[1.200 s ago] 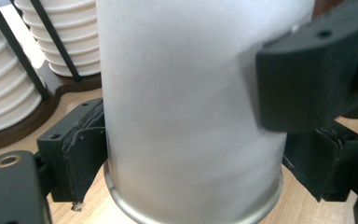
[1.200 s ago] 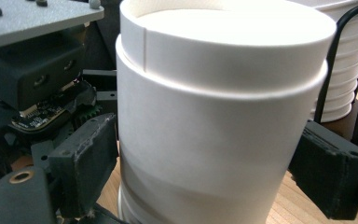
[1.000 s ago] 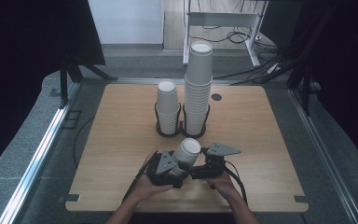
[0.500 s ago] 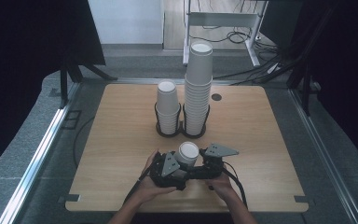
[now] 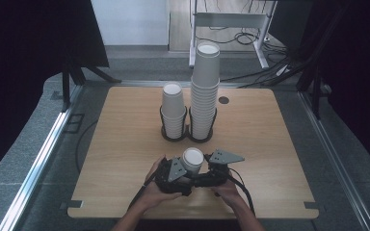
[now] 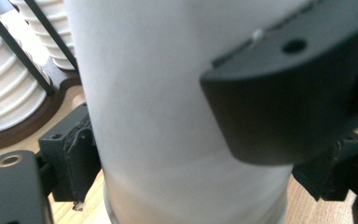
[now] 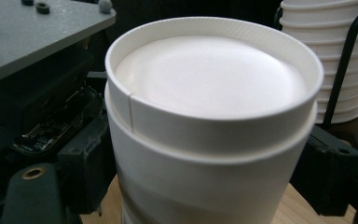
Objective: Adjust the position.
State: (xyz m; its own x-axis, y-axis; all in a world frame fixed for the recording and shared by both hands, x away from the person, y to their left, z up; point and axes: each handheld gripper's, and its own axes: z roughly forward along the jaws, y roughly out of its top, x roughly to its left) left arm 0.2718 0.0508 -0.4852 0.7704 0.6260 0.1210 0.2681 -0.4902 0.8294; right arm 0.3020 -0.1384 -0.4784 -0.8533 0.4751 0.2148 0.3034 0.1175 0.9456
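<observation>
no readable text, labels or numbers, cups plain white, grippers unmarked

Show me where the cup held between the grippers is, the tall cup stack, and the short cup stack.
held cup [image 5: 192,158], high view, on its upturned base.
tall cup stack [image 5: 204,91], high view, midway up its side.
short cup stack [image 5: 173,108], high view, on the side of its top cup.

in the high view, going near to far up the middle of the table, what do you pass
held cups between the two grippers → short cup stack and tall cup stack in their black holders → dark round hole in the table
</observation>
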